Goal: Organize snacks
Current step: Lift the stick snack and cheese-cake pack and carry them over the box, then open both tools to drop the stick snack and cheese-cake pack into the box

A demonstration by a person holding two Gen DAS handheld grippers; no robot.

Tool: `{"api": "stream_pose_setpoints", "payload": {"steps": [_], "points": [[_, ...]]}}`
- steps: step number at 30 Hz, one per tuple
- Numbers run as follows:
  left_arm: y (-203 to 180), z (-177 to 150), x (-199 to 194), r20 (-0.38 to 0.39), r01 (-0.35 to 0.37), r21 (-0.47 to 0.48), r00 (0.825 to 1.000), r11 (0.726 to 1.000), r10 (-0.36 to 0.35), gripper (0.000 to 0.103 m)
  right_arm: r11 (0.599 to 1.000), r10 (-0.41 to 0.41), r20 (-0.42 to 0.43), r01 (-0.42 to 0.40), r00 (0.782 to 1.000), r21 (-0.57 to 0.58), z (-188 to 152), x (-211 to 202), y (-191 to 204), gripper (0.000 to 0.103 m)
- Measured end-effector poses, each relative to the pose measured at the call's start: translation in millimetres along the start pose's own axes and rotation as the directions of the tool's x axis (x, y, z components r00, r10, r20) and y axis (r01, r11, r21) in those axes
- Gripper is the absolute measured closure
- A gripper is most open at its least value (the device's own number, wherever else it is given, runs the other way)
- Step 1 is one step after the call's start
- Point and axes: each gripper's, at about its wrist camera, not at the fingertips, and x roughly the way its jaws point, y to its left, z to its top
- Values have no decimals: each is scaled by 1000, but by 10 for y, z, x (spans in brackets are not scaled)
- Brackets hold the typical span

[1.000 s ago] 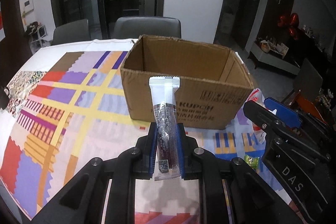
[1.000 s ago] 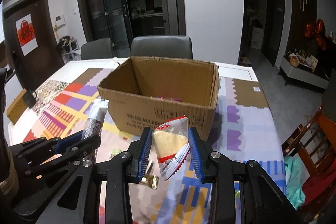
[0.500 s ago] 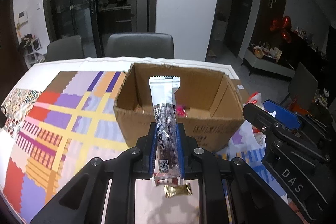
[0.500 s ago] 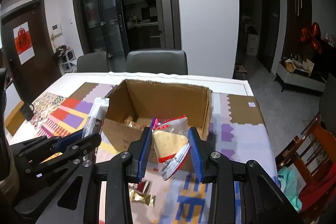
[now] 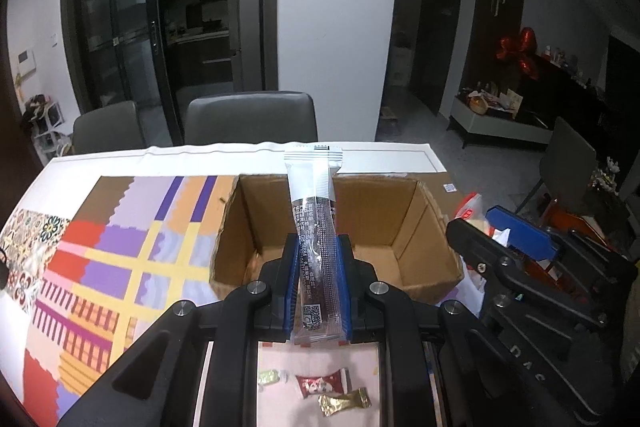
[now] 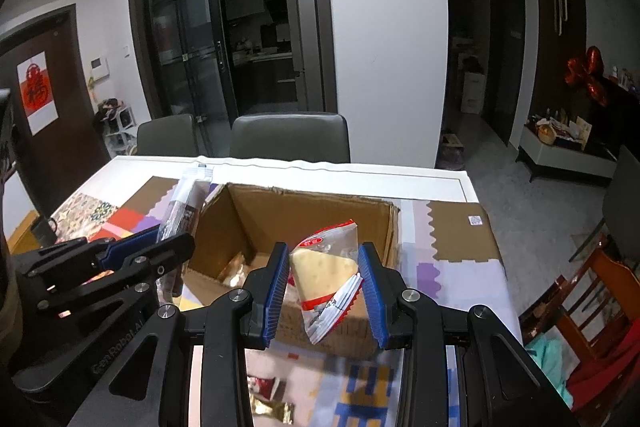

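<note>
An open cardboard box (image 5: 236, 239) (image 6: 384, 227) stands on the patterned tablecloth. My left gripper (image 5: 318, 247) is shut on a long snack stick in a silver-and-dark wrapper (image 5: 316, 227), which points up over the box's near edge. My right gripper (image 6: 324, 267) is shut on a clear packet with a yellow cracker and red trim (image 6: 324, 263), held just in front of and above the box's near wall. The stick (image 6: 184, 207) and the left gripper (image 6: 120, 259) also show at the left in the right wrist view. Some wrapped snacks (image 6: 236, 271) lie inside the box.
Small wrapped candies lie on the cloth under the left gripper: a red one (image 5: 320, 383), a gold one (image 5: 344, 401), a pale green one (image 5: 270, 375). Two grey chairs (image 5: 250, 119) stand behind the table (image 6: 280, 171). An orange wooden chair (image 6: 592, 299) is at the right.
Both grippers have risen and come nearer the box, each with its snack still held. The box's inside now shows, and loose candies have come into view below.
</note>
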Motion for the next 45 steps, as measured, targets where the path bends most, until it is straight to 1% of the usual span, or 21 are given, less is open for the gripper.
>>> {"api": "stream_pose_setpoints", "payload": {"steps": [6, 12, 21, 27, 37, 38, 39, 40, 42, 45], "points": [[53, 108, 117, 0, 18, 7, 1000, 1000, -18, 85, 1000, -20, -3, 20, 1000, 12, 65, 120, -33, 66], [124, 179, 251, -8, 18, 24, 1000, 1000, -17, 85, 999, -27, -3, 27, 1000, 16, 152, 231, -35, 66], [235, 247, 459, -27, 18, 15, 999, 1000, -17, 85, 1000, -28, -12, 28, 1000, 13, 244, 422, 11, 66], [285, 276, 588, -41, 13, 18, 999, 1000, -12, 85, 999, -30, -33, 30, 999, 14, 260, 571, 5, 66], [291, 245, 691, -58, 8, 28, 998, 1000, -7, 84, 999, -31, -64, 31, 997, 6, 242, 734, 0, 65], [295, 244, 680, -51, 0, 30, 999, 1000, 1, 83, 999, -32, -68, 32, 997, 3, 238, 746, 4, 65], [292, 245, 669, -47, -5, 33, 999, 999, 6, 79, 999, -33, -70, 33, 997, 3, 236, 757, 5, 65], [291, 249, 656, -43, -10, 32, 999, 999, 11, 72, 999, -32, -68, 33, 997, 7, 234, 766, 7, 61], [299, 253, 635, -37, -15, 28, 999, 999, 16, 66, 999, -28, -67, 29, 997, 13, 238, 770, 4, 58], [323, 250, 595, -28, -24, 30, 999, 999, 25, 59, 999, -42, -63, 43, 997, 10, 233, 757, 17, 49]]}}
